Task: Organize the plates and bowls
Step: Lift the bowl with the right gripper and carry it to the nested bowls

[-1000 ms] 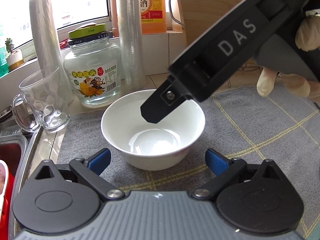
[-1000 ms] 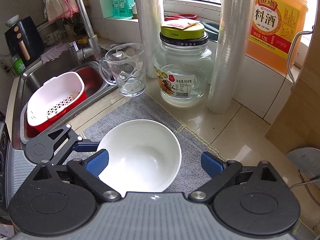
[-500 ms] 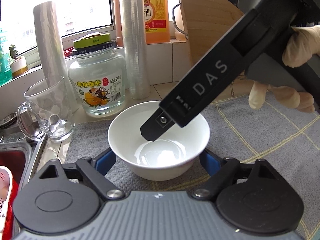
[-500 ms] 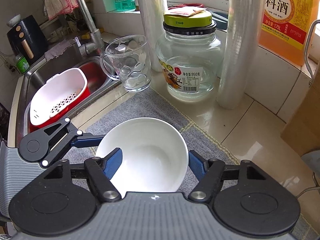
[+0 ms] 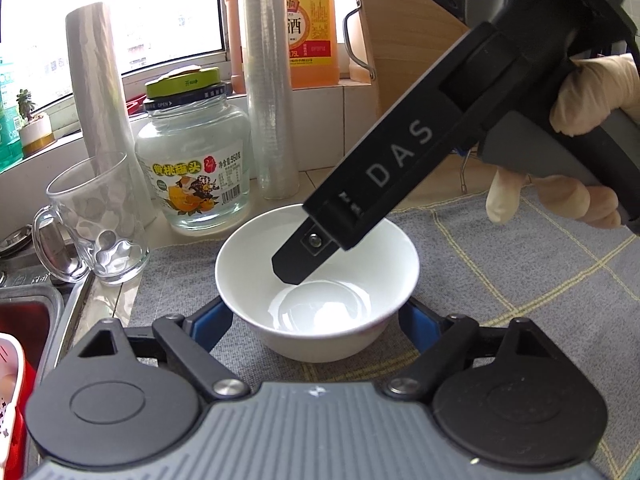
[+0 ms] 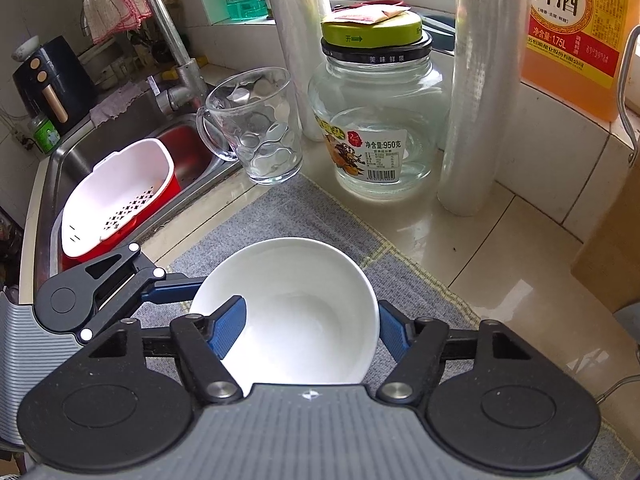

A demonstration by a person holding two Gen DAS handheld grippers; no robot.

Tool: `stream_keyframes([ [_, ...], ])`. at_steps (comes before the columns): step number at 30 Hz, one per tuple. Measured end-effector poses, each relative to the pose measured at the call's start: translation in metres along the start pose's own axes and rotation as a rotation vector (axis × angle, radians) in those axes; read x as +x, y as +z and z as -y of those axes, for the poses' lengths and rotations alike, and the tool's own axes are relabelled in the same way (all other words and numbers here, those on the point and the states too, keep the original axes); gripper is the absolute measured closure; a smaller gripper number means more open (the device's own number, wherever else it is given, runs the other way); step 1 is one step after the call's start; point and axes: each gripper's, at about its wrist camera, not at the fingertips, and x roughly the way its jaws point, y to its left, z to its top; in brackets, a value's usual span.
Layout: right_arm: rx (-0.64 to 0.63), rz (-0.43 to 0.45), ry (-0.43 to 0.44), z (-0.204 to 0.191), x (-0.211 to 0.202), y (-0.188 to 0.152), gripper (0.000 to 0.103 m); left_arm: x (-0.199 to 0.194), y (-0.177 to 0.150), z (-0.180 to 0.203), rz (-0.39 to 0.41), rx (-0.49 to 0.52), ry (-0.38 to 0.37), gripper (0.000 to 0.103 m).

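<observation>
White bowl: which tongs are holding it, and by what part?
Both. Left tongs clamp the white bowl across its outer sides; right tongs pinch its rim wall, one finger inside, the other outside.

A white bowl [image 6: 296, 312] sat on a grey mat [image 6: 304, 216] beside the sink [image 6: 188, 148]. The right gripper [image 6: 310, 332] had just closed, one blue pad inside the bowl and the other against its outer wall. The left gripper [image 6: 132, 288] reached the bowl's far side. Behind stood a glass mug [image 6: 260, 128] and a jar [image 6: 376, 116].
</observation>
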Motion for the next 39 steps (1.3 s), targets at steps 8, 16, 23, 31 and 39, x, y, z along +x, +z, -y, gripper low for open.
stream_keyframes([
  [8, 0.014, 0.001, 0.005, 0.0, -0.004, -0.001, 0.027, -0.001, 0.003, 0.001, -0.022, 0.009, -0.009, 0.014],
  [16, 0.024, -0.001, 0.011, -0.001, -0.013, -0.005, 0.027, -0.007, 0.006, 0.006, -0.03, 0.009, -0.03, 0.014],
  [23, 0.029, 0.005, 0.008, -0.004, -0.025, -0.011, 0.027, -0.016, 0.009, 0.014, -0.029, 0.022, -0.043, 0.014],
  [31, 0.032, 0.009, 0.006, -0.007, -0.04, -0.021, 0.027, -0.024, 0.008, 0.023, -0.034, 0.026, -0.058, 0.014],
  [39, 0.03, 0.016, -0.007, -0.01, -0.054, -0.03, 0.026, -0.031, 0.01, 0.032, -0.036, 0.029, -0.077, 0.014],
])
